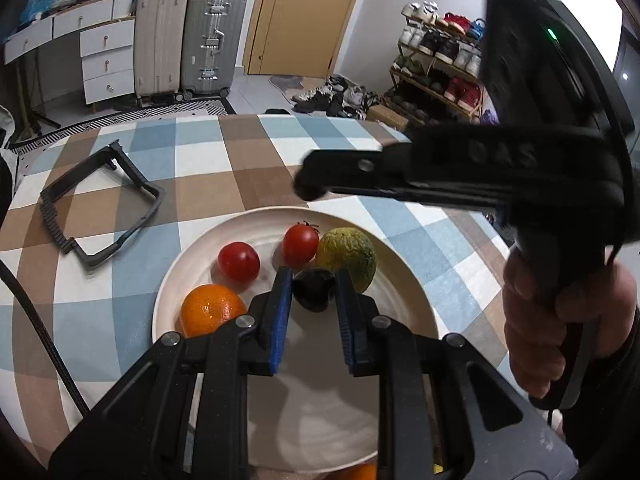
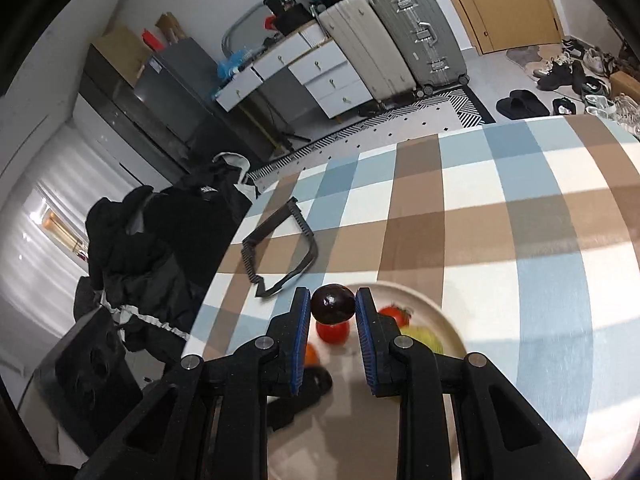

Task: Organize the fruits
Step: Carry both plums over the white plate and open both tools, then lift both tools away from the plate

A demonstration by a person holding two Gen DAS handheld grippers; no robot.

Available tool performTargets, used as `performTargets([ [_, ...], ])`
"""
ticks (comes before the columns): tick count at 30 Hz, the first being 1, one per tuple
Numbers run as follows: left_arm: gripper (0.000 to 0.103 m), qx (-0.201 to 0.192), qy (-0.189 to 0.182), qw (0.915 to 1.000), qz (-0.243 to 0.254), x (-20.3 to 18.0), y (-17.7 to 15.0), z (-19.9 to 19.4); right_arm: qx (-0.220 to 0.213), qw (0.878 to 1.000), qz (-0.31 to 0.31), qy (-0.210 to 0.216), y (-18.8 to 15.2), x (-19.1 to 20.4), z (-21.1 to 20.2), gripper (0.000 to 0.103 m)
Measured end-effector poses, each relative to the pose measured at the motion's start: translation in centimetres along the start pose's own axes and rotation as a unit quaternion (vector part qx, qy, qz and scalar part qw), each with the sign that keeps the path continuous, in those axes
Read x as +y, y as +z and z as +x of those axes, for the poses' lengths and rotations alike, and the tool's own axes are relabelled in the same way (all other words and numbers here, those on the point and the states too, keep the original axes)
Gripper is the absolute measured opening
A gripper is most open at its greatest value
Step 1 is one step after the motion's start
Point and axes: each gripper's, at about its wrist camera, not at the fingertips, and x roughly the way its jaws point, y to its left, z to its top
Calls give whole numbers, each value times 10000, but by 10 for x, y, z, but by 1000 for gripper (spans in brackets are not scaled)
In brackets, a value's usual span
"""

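A white plate (image 1: 404, 280) on the checked tablecloth holds an orange (image 1: 210, 310), two red tomatoes (image 1: 239, 261) (image 1: 300, 244) and a green-yellow citrus (image 1: 347, 258). My left gripper (image 1: 314, 292) is shut on a dark plum (image 1: 314, 290) just above the plate. My right gripper (image 2: 333, 304) is shut on a second dark plum (image 2: 333, 304) and holds it in the air above the plate (image 2: 436, 312). The right gripper also shows in the left wrist view (image 1: 316, 184), hovering over the plate's far rim.
A black folded frame (image 1: 100, 204) lies on the tablecloth left of the plate. The table's far edge (image 1: 280, 116) faces suitcases, drawers and a shoe rack. Dark clothes (image 2: 160, 248) hang beside the table's left edge.
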Motion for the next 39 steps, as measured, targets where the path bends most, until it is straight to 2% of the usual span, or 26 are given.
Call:
performTargets([
  [8, 19, 86, -23, 9999, -115, 12, 3, 12, 539, 9982, -137, -219, 7, -4, 37, 24],
  [16, 20, 149, -40, 9998, -137, 17, 5, 22, 644, 9970, -90, -425, 5, -10, 50, 25],
  [21, 20, 191, -30, 9997, -129, 14, 4, 17, 497, 9979, -92, -400, 3, -10, 40, 32],
  [24, 30, 111, -7, 9999, -128, 11, 3, 5, 370, 9986, -110, -367, 2, -7, 27, 41],
  [26, 32, 31, 14, 9999, -148, 8, 2, -7, 251, 9989, -115, -369, -1, -5, 13, 43],
  [29, 38, -97, 85, 9998, -179, 3, -1, -29, 39, 9991, -105, -417, -9, -1, -12, 53],
  [31, 45, -206, 110, 9996, -185, -2, -3, -44, -142, 9989, -110, -444, -17, 3, -33, 55],
  [33, 54, -332, 219, 9991, -162, -9, -7, -61, -325, 9983, -157, -451, -27, 8, -53, 66],
  [37, 73, -631, 456, 9969, -61, -26, -16, -98, -755, 9951, -392, -502, -49, 26, -96, 79],
  [39, 80, -767, 560, 9955, -37, -33, -21, -116, -1054, 9920, -469, -513, -63, 37, -120, 94],
])
